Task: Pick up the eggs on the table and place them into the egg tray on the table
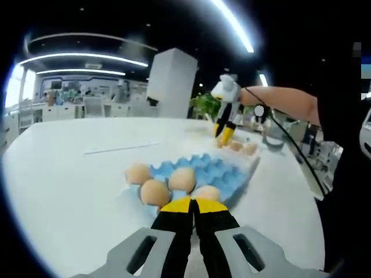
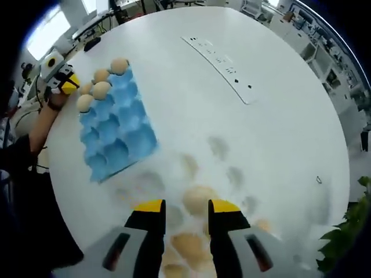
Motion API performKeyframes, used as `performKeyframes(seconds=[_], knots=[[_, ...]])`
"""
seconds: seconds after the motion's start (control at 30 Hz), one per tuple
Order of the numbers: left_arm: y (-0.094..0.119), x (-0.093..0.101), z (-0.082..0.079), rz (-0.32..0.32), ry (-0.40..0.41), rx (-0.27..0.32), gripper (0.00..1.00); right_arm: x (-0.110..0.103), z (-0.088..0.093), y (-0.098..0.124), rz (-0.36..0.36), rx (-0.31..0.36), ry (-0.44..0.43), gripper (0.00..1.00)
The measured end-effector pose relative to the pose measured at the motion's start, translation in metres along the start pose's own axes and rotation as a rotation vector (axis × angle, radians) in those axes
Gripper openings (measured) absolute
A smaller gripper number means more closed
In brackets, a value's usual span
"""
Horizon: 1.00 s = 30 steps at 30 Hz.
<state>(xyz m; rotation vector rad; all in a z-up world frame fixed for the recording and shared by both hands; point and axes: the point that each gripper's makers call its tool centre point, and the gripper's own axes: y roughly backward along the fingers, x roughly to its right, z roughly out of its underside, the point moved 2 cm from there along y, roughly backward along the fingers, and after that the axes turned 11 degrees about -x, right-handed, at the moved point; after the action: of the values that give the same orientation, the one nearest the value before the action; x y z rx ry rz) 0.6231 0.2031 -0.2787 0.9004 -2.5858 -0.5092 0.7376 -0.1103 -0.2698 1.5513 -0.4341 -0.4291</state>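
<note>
My right claw (image 2: 186, 207) was spread wide around a loose egg (image 2: 199, 198) on the surface (image 2: 261, 145). My left claw (image 1: 191, 204) was pressed together. The blue tray (image 2: 119, 130) at 10 o'clock held four eggs (image 2: 99, 87).

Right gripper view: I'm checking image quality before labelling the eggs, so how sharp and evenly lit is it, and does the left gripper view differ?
Right gripper view: the loose eggs near the right tool look soft and smeared, with blotchy shadows on the white table; the blue egg tray is clearer. Left gripper view: ceiling strip lights glare, straight edges bow, and the eggs by the left tool are slightly soft.
</note>
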Motion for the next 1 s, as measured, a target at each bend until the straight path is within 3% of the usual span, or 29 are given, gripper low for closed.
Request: performKeyframes(seconds=[0.37, 0.63, 0.87, 1.0], knots=[[0.0, 0.005, 0.001, 0.001, 0.002, 0.0, 0.0, 0.022, 0.001, -0.014, 0.021, -0.033, -0.019, 0.29], [-0.002, 0.003, 0.0, 0.001, -0.003, -0.001, 0.0, 0.015, 0.0, -0.024, -0.014, -0.058, -0.025, 0.25], [-0.004, 0.005, 0.0, 0.007, -0.009, -0.006, 0.0, 0.012, 0.0, -0.033, 0.04, -0.149, -0.026, 0.26], [-0.003, 0.005, 0.001, 0.0, -0.012, -0.011, 0.0, 0.012, 0.0, -0.035, 0.06, -0.245, -0.014, 0.26]])
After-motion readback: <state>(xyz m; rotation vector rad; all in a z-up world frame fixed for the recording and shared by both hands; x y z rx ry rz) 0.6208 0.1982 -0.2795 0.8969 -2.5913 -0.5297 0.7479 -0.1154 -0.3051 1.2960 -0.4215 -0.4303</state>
